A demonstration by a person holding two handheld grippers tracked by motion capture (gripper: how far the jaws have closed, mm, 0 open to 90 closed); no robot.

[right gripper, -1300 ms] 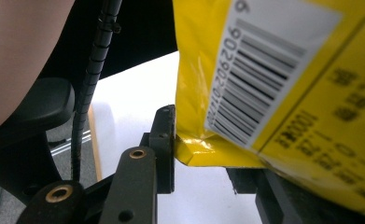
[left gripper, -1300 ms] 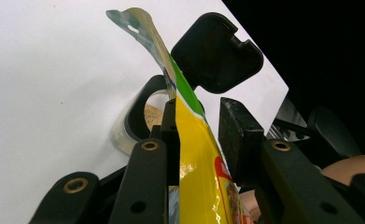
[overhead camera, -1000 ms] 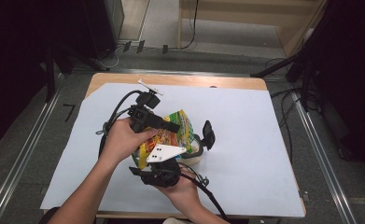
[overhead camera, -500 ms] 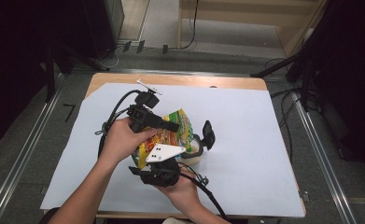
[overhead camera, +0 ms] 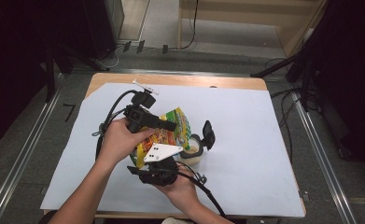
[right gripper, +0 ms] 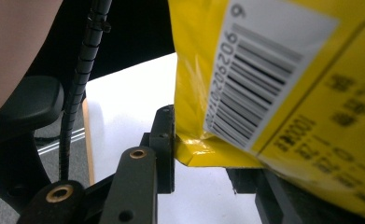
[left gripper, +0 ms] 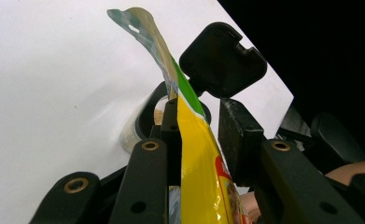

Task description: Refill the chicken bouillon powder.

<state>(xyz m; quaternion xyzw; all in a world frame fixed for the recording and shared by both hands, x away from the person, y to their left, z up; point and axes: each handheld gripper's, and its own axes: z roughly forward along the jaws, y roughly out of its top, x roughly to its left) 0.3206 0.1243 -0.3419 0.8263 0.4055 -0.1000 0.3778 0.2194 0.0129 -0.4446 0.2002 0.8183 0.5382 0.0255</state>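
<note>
A yellow and green snack bag (overhead camera: 179, 120) hangs tilted over a small clear jar (overhead camera: 192, 154) whose black flip lid (overhead camera: 208, 133) stands open. My left gripper (overhead camera: 171, 126) comes in from the left, shut on the bag's upper part. In the left gripper view the bag (left gripper: 194, 154) runs up between the jaws, its torn mouth above the jar's rim (left gripper: 147, 116) and beside the lid (left gripper: 222, 58). My right gripper (overhead camera: 157, 159) sits just below, shut on the bag's bottom seam. In the right gripper view the bag (right gripper: 273, 70) shows its barcode and hides the right jaw.
A white paper sheet (overhead camera: 255, 121) covers the wooden table (overhead camera: 171, 79). Black cables trail from both grippers across its near left part. Metal rails run along the floor on both sides, and dark equipment stands behind the table.
</note>
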